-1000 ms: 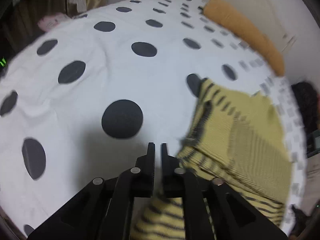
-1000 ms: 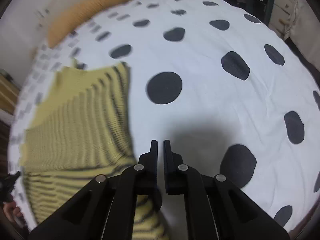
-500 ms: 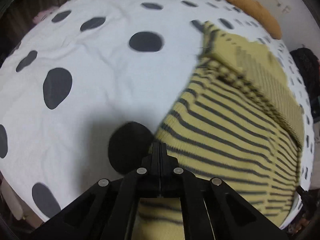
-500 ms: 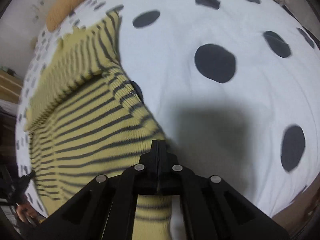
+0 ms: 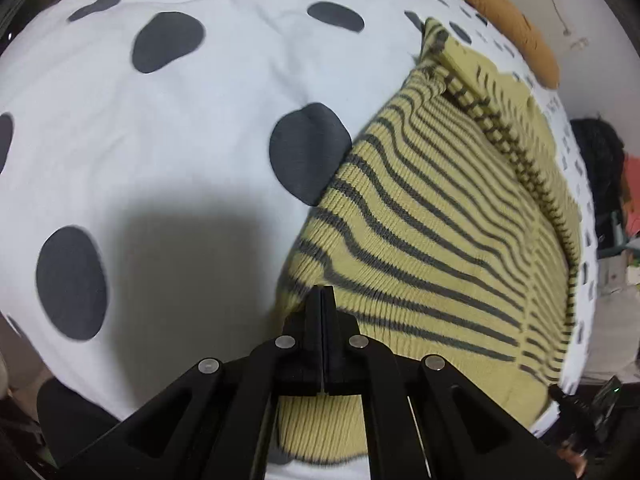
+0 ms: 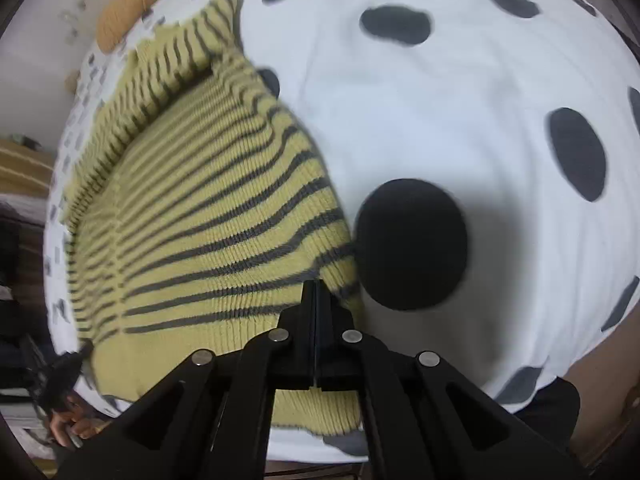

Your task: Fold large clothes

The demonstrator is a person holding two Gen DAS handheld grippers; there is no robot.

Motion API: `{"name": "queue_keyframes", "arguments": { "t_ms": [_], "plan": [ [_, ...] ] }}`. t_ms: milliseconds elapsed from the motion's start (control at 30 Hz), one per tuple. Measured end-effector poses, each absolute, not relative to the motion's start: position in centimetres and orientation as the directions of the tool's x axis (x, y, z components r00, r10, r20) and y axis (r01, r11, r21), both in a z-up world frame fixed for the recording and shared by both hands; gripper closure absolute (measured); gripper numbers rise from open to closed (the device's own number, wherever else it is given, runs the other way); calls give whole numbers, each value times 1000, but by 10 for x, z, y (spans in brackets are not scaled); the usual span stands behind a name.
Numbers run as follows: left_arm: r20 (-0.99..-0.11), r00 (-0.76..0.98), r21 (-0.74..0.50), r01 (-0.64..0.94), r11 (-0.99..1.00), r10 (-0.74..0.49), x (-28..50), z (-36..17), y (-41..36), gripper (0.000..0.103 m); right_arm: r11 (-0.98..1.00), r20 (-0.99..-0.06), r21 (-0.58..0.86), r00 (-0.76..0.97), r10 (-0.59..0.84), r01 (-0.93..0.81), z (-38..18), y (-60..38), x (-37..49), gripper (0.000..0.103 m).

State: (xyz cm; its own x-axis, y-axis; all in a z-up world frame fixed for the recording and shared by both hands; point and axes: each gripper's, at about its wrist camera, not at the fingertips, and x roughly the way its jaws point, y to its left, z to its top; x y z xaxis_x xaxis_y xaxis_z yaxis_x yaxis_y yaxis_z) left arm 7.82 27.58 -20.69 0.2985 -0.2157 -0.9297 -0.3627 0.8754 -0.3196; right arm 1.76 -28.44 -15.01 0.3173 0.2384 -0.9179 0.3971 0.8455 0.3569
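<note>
A: Where do we stand with the sweater?

B: It lies on the bed, along the edge nearest the orange bolster, its far part already doubled over into a thicker band. So we judge one fold made.

A: And our tongs?

B: Our left tongs are pressed together on the sweater's near corner, on the side toward the spotted cover. Our right tongs have just been closing and now pinch the other near corner. The hem runs slack below both.

A: What is left, then?

B: We would say the near half still wants bringing up over the far band, then squaring. Whether sleeves are tucked in, we cannot tell.
</note>
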Motion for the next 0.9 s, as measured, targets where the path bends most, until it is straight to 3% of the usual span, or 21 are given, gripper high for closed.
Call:
{"name": "queue_keyframes", "arguments": {
  "t_ms": [67, 100, 133, 167, 200, 233, 267, 300, 400, 500, 533, 567, 600, 633, 667, 800, 900],
  "plan": [
    [-946, 303, -214, -327, 920, -113, 72, -191, 263, 102, 866, -922, 327, 326, 206, 377, -137, -283, 7, 97],
    [-948, 309, -177, -314, 933, -76, 70, -186, 259, 101, 885, -934, 287, 312, 174, 366, -135, -279, 4, 88],
    [-947, 315, -164, -310, 936, -62, 67, -184, 258, 101, 900, -944, 247, 297, 140, 360, -134, -277, -1, 68],
    [-947, 317, -166, -320, 933, -59, 66, -183, 263, 97, 902, -945, 241, 297, 135, 358, -136, -281, -3, 56],
    [-946, 320, -169, -324, 931, -60, 64, -186, 268, 83, 898, -940, 264, 303, 158, 352, -140, -281, -9, 41],
    [-943, 328, -177, -329, 928, -63, 62, -190, 269, 73, 893, -934, 290, 306, 185, 344, -142, -287, -13, 40],
    [-940, 336, -177, -331, 927, -60, 58, -192, 272, 55, 886, -924, 327, 308, 227, 330, -147, -284, -15, 40],
    [-932, 355, -193, -321, 927, -71, 54, -195, 274, 47, 880, -913, 361, 311, 265, 308, -151, -281, -17, 40],
    [-916, 348, -306, -280, 910, -200, 50, -211, 283, 45, 894, -917, 358, 280, 283, 269, -166, -271, -15, 40],
    [-908, 352, -328, -262, 908, -226, 51, -217, 275, 36, 908, -925, 335, 273, 265, 253, -173, -260, -13, 37],
    [-905, 355, -335, -256, 907, -234, 53, -216, 271, 36, 904, -918, 349, 285, 277, 245, -171, -258, -13, 39],
    [-893, 369, -359, -244, 901, -256, 52, -213, 267, 45, 900, -908, 368, 298, 294, 235, -169, -257, -11, 44],
    [-883, 373, -384, -219, 897, -287, 53, -210, 261, 66, 886, -887, 413, 317, 337, 213, -166, -256, -11, 65],
    [-893, 362, -358, -210, 910, -267, 54, -208, 254, 77, 877, -874, 438, 323, 363, 198, -164, -255, -11, 80],
    [-912, 346, -301, -205, 931, -218, 56, -208, 247, 87, 879, -874, 435, 327, 361, 193, -162, -254, -11, 81],
    [-930, 324, -272, -287, 919, -174, 54, -206, 251, 91, 936, -920, 309, 301, 250, 170, -154, -240, -6, 86],
    [-923, 375, -208, -293, 933, -88, 44, -172, 252, 98, 993, -957, 55, 288, 22, 107, -129, -221, -11, 97]
  ]
}}
